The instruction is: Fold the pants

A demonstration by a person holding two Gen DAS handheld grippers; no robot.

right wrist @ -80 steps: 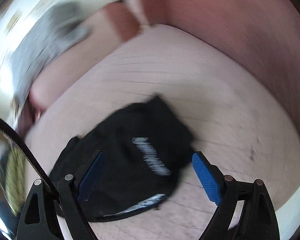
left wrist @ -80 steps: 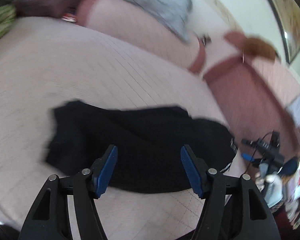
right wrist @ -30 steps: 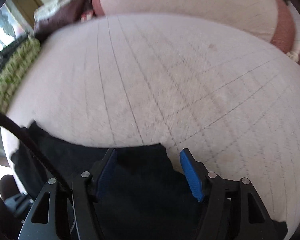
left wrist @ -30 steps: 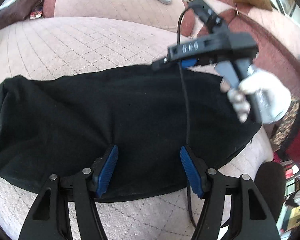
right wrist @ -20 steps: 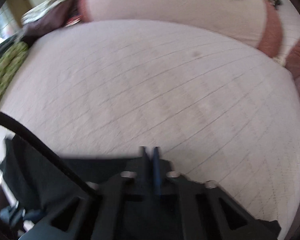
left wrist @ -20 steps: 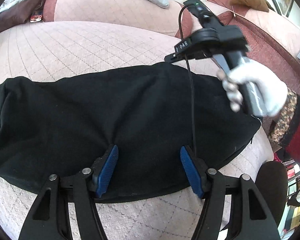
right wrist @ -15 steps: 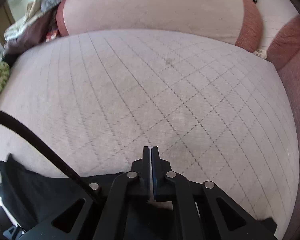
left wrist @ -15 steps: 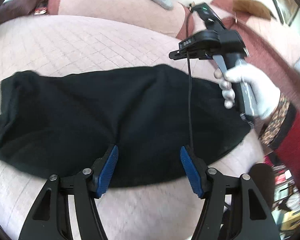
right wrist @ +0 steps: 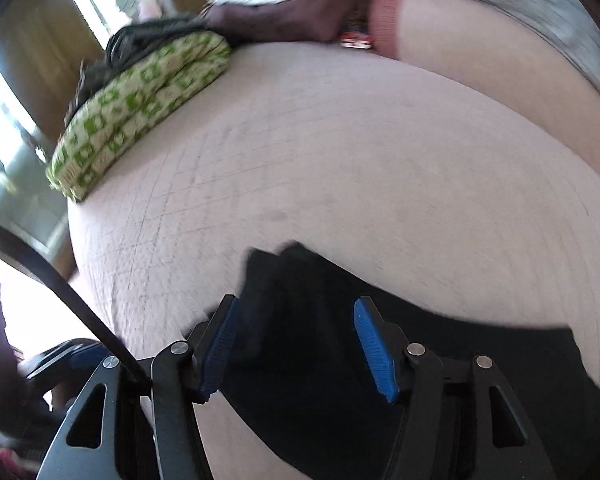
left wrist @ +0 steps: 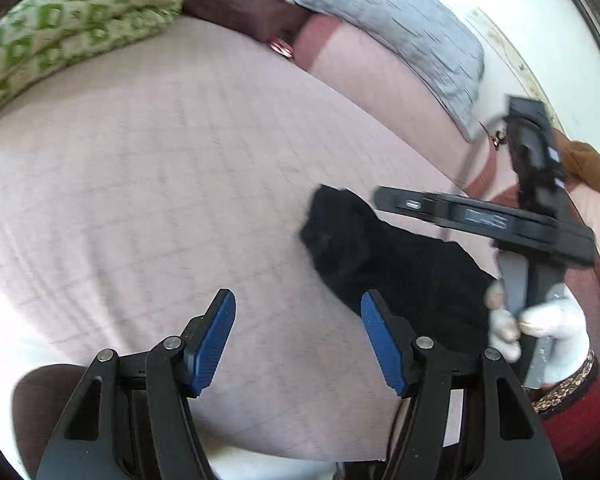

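The black pants (left wrist: 396, 268) lie folded in a compact bundle on the pink quilted bed (left wrist: 180, 184). In the left wrist view they sit to the right of my left gripper (left wrist: 296, 338), which is open and empty over bare bedspread. The right gripper's body (left wrist: 496, 220) shows above the pants, held by a white-gloved hand (left wrist: 540, 328). In the right wrist view my right gripper (right wrist: 296, 342) is open, its blue pads straddling the near edge of the pants (right wrist: 340, 360).
A green patterned folded blanket (right wrist: 140, 100) lies at the bed's far left corner with dark clothes behind it. A grey quilt (left wrist: 404, 32) drapes the pink headboard cushion (left wrist: 380, 80). A brown item (left wrist: 588, 168) sits at the right.
The right gripper, shut half a second ago, is now open over the pants. The left gripper has swung left, off the pants. The pants look folded smaller than before.
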